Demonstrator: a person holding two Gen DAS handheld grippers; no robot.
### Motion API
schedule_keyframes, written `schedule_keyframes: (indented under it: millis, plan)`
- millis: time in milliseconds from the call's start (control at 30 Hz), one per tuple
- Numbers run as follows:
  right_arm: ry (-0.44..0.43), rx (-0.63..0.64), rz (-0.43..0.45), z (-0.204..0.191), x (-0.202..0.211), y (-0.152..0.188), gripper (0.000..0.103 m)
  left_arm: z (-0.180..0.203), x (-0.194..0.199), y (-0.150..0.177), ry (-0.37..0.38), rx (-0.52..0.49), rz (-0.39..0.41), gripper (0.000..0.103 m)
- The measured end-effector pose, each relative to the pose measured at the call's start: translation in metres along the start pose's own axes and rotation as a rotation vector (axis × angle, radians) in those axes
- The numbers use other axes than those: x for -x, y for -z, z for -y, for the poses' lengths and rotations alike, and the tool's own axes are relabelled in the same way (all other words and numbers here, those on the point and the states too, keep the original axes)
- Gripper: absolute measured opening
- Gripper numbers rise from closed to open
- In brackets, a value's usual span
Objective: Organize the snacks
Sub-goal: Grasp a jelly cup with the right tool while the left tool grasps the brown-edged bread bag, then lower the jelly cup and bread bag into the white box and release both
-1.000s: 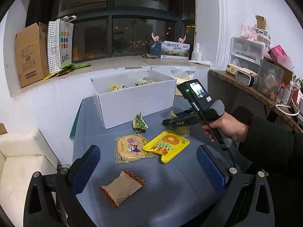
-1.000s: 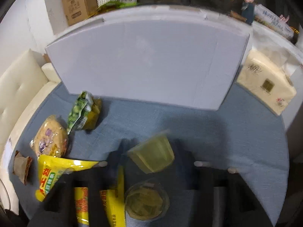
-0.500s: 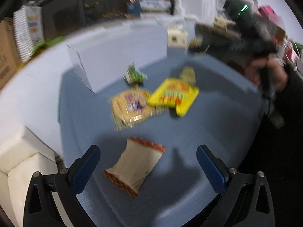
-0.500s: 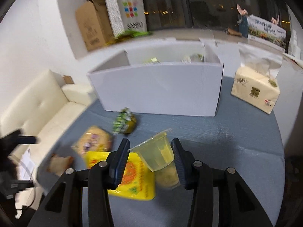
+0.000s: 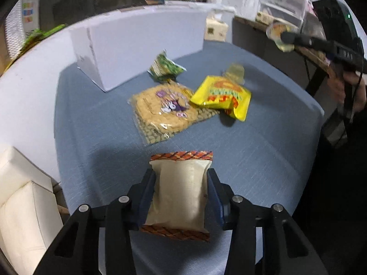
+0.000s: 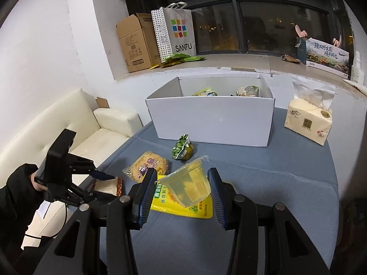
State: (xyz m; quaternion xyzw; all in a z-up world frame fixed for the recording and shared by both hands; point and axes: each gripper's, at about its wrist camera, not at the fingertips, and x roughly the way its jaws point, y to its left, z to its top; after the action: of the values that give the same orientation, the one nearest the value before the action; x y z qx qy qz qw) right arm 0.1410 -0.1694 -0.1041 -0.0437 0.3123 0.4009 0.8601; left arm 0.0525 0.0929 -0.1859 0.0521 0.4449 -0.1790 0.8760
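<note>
A beige snack packet (image 5: 181, 194) with orange patterned ends lies on the blue table near its front edge. My left gripper (image 5: 181, 176) straddles it; its jaws are closing and the pads touch both sides of the packet. My right gripper (image 6: 182, 174) is shut on a clear cup of yellow jelly (image 6: 190, 183), held above the table. The white box (image 6: 211, 123) stands open at the back with several snacks inside. In front of it lie a green packet (image 5: 166, 67), a clear bag of crackers (image 5: 165, 112), a yellow packet (image 5: 222, 94) and a second jelly cup (image 5: 235, 71).
A tissue pack (image 6: 308, 123) sits right of the box. A cream sofa (image 6: 68, 123) borders the table's left side. A cardboard carton (image 6: 135, 41) and a shopping bag (image 6: 175, 32) stand on the window sill. Shelves with containers (image 5: 282, 6) stand to the right.
My left gripper came down over the beige packet and narrowed from wide open to touching its sides. My right gripper lifted the jelly cup off the table and drew back from the box.
</note>
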Motion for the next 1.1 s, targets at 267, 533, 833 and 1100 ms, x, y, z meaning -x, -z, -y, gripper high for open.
schedule_keyframes:
  millis: [267, 533, 833, 1100]
  plan:
    - [0.002, -0.002, 0.016, -0.005, 0.002, 0.000, 0.050, 0.024, 0.074, -0.028, -0.044, 0.140, 0.290, 0.049]
    - [0.015, -0.041, 0.088, 0.005, 0.010, -0.029, 0.050, 0.010, 0.094, -0.113, -0.035, 0.268, 0.494, 0.049]
    - [-0.011, -0.131, 0.149, 0.048, -0.018, -0.131, 0.050, -0.051, 0.066, -0.228, -0.085, 0.360, 0.537, 0.049]
    - [0.060, -0.178, 0.070, 0.087, -0.087, -0.190, 0.050, -0.088, 0.004, -0.271, -0.129, 0.387, 0.425, 0.049]
